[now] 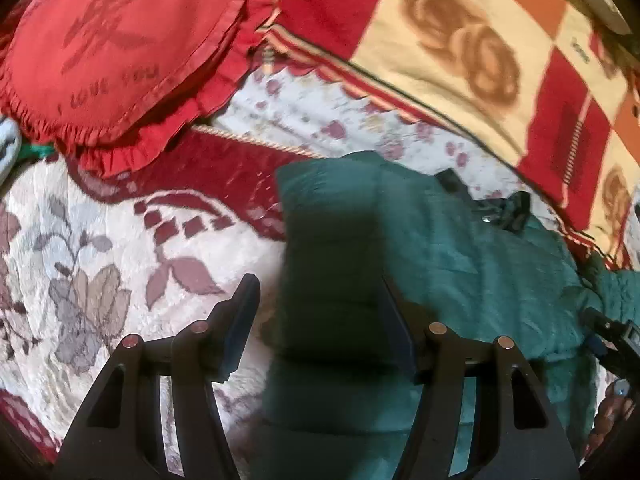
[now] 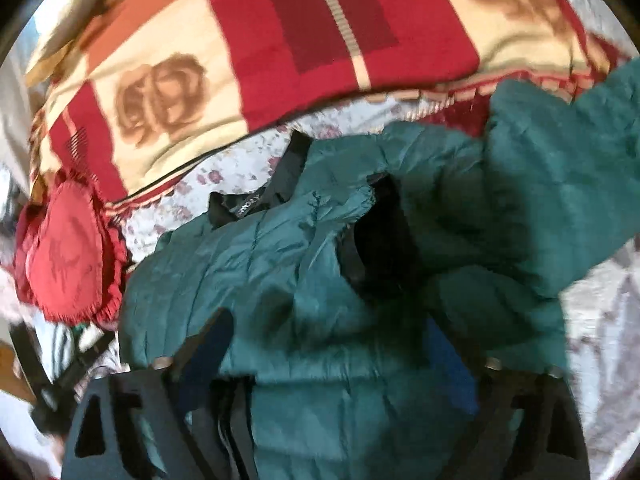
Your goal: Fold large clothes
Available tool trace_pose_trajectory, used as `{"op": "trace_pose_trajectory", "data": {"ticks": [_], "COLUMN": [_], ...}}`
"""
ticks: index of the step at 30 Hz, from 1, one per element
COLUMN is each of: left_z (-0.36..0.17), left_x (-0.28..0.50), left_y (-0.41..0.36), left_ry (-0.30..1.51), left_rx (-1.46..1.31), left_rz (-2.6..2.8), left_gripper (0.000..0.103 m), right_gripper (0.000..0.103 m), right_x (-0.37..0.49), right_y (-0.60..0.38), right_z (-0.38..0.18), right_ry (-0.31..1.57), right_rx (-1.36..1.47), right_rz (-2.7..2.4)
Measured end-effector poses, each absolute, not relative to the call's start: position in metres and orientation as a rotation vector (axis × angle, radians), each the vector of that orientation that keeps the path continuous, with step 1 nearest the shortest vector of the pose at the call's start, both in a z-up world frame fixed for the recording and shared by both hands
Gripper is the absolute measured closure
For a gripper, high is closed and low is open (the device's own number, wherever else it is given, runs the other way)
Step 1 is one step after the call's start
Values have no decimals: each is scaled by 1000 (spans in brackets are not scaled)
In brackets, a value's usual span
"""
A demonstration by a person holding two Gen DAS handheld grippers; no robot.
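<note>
A dark green padded jacket lies on the bed; one green sleeve or panel runs up between my left fingers. My left gripper is open, its fingers either side of that green strip. In the right wrist view the jacket is bunched, with its black collar at the top and a sleeve raised at the right. My right gripper is open wide with green fabric lying between its fingers; the right finger is partly hidden by cloth.
A red heart-shaped cushion lies at the far left. A red, cream and orange checked blanket is heaped along the back. A white floral bedspread with red border covers the bed. My right gripper shows at the right edge.
</note>
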State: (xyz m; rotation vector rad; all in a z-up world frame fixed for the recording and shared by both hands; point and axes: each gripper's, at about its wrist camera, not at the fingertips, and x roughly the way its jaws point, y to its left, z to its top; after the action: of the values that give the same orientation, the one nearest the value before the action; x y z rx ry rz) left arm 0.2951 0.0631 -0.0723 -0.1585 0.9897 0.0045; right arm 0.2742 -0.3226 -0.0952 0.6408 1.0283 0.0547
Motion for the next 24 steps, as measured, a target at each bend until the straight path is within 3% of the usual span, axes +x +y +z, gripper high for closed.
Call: {"op": "trace_pose_trajectory", "data": {"ticks": [1, 2, 4, 9, 14, 15, 16, 17, 18, 20, 24], "left_z": [-75, -77, -79, -91, -107, -107, -107, -106, -104, -99, -84], "left_x": [296, 299, 301, 308, 305, 305, 305, 305, 304, 302, 298], "left_y": [65, 63, 60, 50, 42, 41, 41, 41, 40, 40, 38], "left_ry": [995, 998, 997, 1019, 1025, 1022, 1024, 1026, 1026, 1016, 969], "left_rx": [-165, -169, -168, -139, -146, -147, -144, -137, -129, -113, -97], "left_rz": [6, 4, -2, 5, 9, 6, 6, 8, 8, 7, 6], "left_gripper": [43, 43, 43, 43, 42, 42, 42, 42, 42, 43, 42], "right_gripper": [57, 71, 85, 90, 90, 89, 81, 65, 58, 31, 31], "right_x": [277, 279, 277, 272, 286, 287, 286, 282, 277, 266, 252], "right_y": [-323, -322, -319, -319, -324, -325, -328, -331, -334, -337, -324], "right_z": [-97, -96, -86, -53, -93, -101, -106, -105, -101, -85, -51], "right_ry": [1027, 1020, 973, 850, 977, 1001, 1023, 1020, 1007, 970, 900], "right_rx": [647, 632, 575, 371, 328, 324, 334, 342, 343, 339, 325], "right_rz": [51, 41, 46, -22, -69, -75, -76, -94, -124, -178, -90]}}
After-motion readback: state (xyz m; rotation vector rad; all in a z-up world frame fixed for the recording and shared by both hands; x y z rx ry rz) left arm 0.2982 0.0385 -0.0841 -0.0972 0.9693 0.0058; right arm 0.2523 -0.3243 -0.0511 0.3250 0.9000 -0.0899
